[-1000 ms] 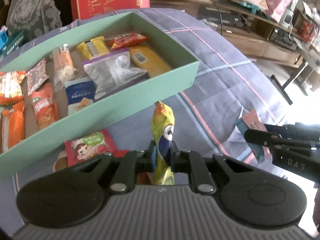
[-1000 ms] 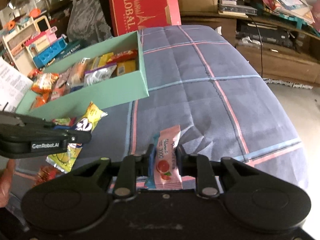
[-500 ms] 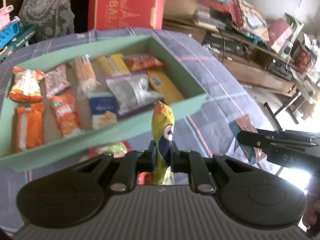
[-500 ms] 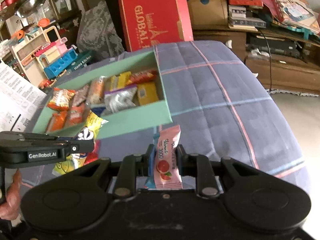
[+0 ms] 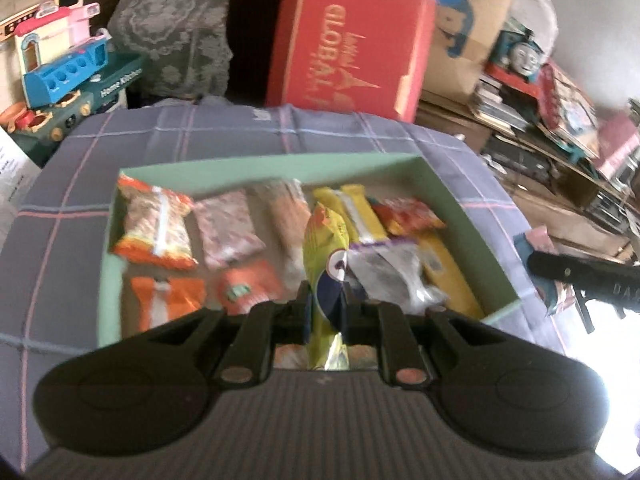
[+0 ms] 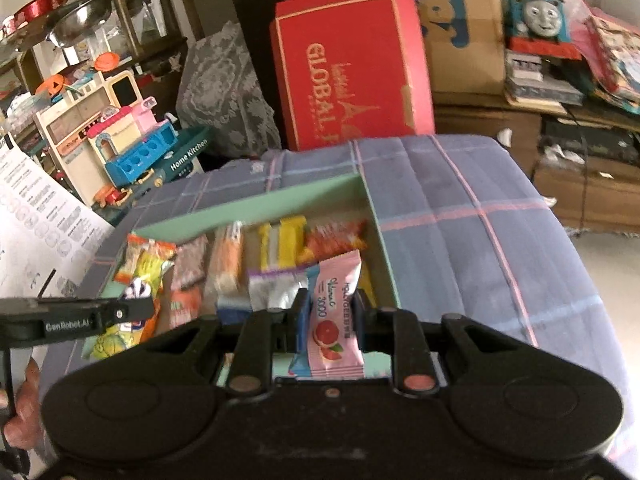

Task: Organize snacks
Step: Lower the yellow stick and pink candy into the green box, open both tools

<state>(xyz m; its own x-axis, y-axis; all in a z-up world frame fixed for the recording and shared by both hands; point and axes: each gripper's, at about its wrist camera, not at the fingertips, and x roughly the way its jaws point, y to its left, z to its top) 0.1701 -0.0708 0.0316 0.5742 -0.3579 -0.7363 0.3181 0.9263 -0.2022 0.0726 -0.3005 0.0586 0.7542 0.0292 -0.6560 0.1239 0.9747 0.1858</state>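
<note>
green box (image 5: pixel 280 164) with low walls sits on the checked blue cloth (image 6: pixel 460 216), already full of snack packs lying flat. both tongs hang above its near side and point down into it. left tongs (image 5: pixel 326 300) are closed on a yellow snack bag (image 5: pixel 326 240), standing up tall over the middle of the box. right tongs (image 6: pixel 330 312) are closed on a pink sachet (image 6: pixel 334 312), also upright, over the right end. each snack looks set to go straight down into the box below it.
</note>
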